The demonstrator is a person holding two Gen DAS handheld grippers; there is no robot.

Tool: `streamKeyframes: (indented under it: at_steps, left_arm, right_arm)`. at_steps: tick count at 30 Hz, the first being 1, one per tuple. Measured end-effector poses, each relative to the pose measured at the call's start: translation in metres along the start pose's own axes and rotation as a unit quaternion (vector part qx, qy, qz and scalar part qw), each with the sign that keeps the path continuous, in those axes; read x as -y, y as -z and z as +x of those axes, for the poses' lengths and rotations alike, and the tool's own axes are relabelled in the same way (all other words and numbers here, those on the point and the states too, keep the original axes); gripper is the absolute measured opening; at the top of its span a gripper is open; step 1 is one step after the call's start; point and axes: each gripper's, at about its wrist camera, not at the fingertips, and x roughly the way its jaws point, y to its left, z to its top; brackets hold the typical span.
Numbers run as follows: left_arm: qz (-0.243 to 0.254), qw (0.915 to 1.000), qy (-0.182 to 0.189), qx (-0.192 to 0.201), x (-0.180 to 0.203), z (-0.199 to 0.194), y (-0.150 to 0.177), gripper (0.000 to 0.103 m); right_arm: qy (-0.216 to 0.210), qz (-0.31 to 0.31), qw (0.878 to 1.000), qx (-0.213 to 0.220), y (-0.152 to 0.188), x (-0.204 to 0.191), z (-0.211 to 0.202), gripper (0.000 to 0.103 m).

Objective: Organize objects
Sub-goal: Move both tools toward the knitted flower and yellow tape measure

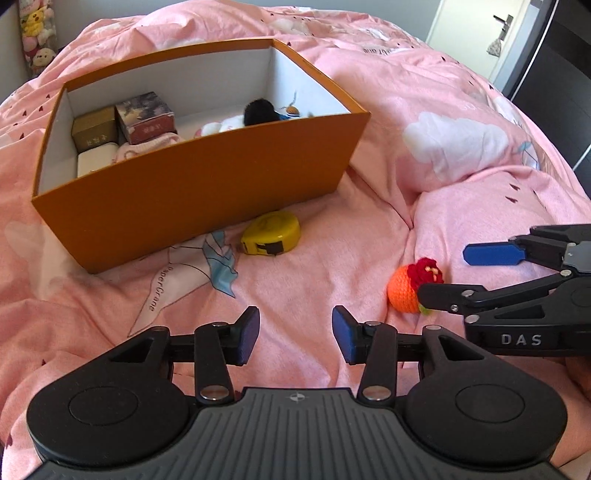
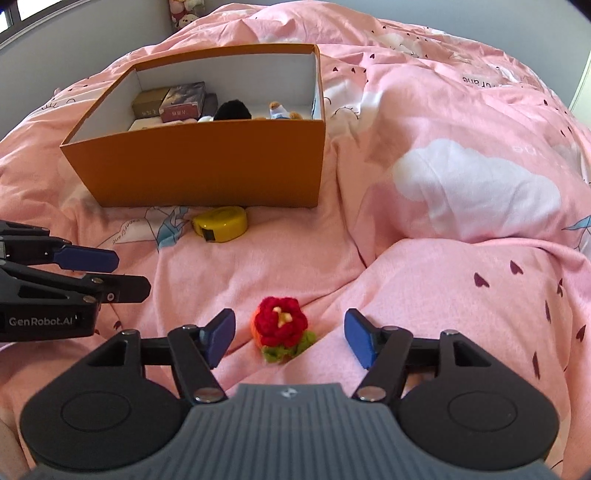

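Observation:
An orange cardboard box [image 1: 207, 199] [image 2: 207, 173] stands on the pink bedspread, holding small boxes and soft toys. A yellow tape measure [image 1: 271, 233] [image 2: 221, 223] lies just in front of it. A crocheted orange-and-red flower toy [image 1: 408, 286] [image 2: 280, 328] lies nearer. My right gripper [image 2: 290, 338] is open with the toy between its fingers, apart from both pads. In the left wrist view the right gripper [image 1: 443, 271] shows at the right edge. My left gripper [image 1: 295, 332] is open and empty above the bedspread; it shows at the left [image 2: 129, 273] in the right wrist view.
The bedspread [image 2: 461, 295] is rumpled, with a raised fold to the right. Plush toys [image 1: 37, 33] sit at the far left corner. A door with a handle [image 1: 502, 26] is at the far right.

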Motion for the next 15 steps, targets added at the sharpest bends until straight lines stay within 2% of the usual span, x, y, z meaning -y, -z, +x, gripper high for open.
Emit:
streamKeyframes:
  at_steps: [6, 8, 12, 14, 15]
  left_arm:
    - [0.009, 0.9999, -0.004, -0.008, 0.003, 0.003, 0.002, 0.052]
    - [0.007, 0.9999, -0.004, -0.009, 0.003, 0.004, 0.001, 0.052]
    - [0.005, 0.9998, -0.007, -0.017, 0.002, 0.006, 0.0, 0.052]
    - [0.004, 0.9998, -0.007, -0.017, 0.002, 0.006, 0.0, 0.052]
    - [0.004, 0.9998, -0.007, -0.017, 0.002, 0.007, 0.0, 0.052]
  right_arm:
    - [-0.01, -0.03, 0.999, -0.013, 0.002, -0.01, 0.013, 0.066]
    - [-0.011, -0.033, 0.999, -0.018, 0.002, -0.01, 0.018, 0.06]
    - [-0.008, -0.04, 0.999, -0.028, 0.001, -0.011, 0.03, 0.056]
    - [0.007, -0.048, 0.998, -0.031, 0.0, -0.013, 0.033, 0.045]
    - [0.012, -0.051, 0.998, -0.032, 0.0, -0.013, 0.035, 0.043]
